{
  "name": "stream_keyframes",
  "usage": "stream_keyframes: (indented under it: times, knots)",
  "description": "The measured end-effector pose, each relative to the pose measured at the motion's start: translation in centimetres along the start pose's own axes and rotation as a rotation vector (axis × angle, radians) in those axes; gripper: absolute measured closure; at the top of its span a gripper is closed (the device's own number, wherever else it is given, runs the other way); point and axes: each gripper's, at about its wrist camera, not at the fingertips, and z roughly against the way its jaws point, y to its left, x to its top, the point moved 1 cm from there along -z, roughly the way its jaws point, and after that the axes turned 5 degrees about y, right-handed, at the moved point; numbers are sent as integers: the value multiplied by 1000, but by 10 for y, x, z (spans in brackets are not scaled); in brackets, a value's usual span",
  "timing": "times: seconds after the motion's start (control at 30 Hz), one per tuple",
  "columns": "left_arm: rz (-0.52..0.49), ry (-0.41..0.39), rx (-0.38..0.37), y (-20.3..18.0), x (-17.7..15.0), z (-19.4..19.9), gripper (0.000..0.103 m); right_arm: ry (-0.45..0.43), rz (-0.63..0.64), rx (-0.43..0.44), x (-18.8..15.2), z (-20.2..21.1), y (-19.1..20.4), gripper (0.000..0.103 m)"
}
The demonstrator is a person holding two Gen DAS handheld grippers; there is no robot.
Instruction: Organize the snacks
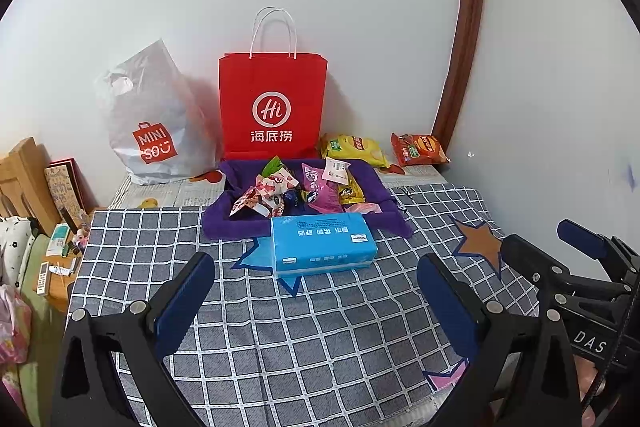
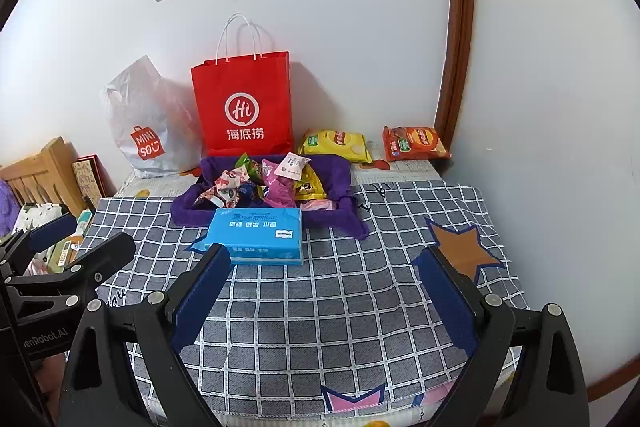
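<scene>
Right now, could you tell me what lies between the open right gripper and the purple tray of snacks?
A blue tissue pack lies flat between the right gripper and the purple tray, against the tray's near edge. Otherwise only checked cloth. The right wrist view shows it.

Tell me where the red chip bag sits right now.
In both wrist views the red chip bag lies at the far right against the wall, beside the brown door frame, right of the yellow chip bag.

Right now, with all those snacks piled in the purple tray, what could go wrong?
The tissue pack lies right in front of the purple tray, so reaching over may shove it. The snacks overlap, so the jaws might pinch two. The red bag stands just behind and could tip if bumped.
</scene>
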Motion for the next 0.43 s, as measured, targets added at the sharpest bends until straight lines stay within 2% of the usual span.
stream_keyframes:
  times: [0.43]
  knots:
    - [-6,-12,1,-1,0,3,1,-1,-1,3,0,2,-2,9]
